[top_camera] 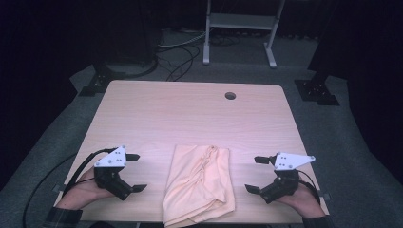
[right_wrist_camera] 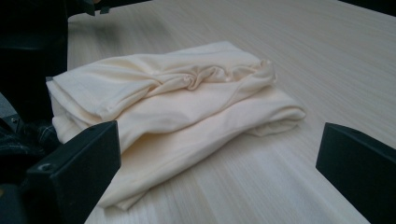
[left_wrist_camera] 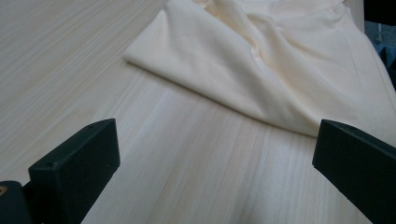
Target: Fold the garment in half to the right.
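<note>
The cloth point(top_camera: 198, 183) lay between the left gripper point(top_camera: 136, 172) and right gripper point(top_camera: 253, 174), both gaping wide, hands low on the table point(top_camera: 190, 111)

We see a folded cream cloth point(top_camera: 199, 183) on the table's point(top_camera: 190, 114) near edge, between our left gripper point(top_camera: 136, 172) and right gripper point(top_camera: 252, 174), jaws apart.
</note>
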The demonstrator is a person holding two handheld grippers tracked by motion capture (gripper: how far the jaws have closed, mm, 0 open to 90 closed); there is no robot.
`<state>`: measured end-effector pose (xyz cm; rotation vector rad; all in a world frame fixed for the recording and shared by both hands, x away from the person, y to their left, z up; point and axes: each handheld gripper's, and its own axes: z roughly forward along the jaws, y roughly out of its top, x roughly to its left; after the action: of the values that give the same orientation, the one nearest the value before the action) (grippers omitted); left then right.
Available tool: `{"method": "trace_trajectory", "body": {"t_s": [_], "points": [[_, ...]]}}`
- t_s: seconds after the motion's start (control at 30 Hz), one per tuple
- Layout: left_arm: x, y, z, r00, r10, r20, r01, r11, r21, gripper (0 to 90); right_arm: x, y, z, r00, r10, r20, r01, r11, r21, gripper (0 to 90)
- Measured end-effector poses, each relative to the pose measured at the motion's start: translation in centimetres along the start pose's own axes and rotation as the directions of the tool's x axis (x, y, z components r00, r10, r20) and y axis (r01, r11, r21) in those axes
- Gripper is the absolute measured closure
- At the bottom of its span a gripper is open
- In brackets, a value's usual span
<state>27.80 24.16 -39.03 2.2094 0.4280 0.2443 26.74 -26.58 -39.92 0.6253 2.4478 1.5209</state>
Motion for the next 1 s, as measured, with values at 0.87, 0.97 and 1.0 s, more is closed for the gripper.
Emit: {"method": "trace_trajectory", "body": {"t_s": [0.87, 0.97, 1.0], "points": [[0.6, -6.4, -2.0, 0.9949, -0.078, -0.064, 0.083, 0.9922, 0.093, 0.3, -0.5, -6.8, -4.2, 0.9853, 0.069, 0.156, -0.093, 0.984, 0.152, 0.0], [0.6, -6.4, -1.9, 0.9951, -0.077, -0.063, 0.083, 0.9919, 0.097, 0.3, -0.6, -7.3, -4.4, 0.9828, 0.077, 0.167, -0.106, 0.98, 0.169, 0.0], [0.6, -6.5, -1.9, 0.9952, -0.076, -0.062, 0.082, 0.9917, 0.099, 0.3, -0.7, -7.4, -4.5, 0.9827, 0.078, 0.168, -0.107, 0.979, 0.173, 0.0]]}}
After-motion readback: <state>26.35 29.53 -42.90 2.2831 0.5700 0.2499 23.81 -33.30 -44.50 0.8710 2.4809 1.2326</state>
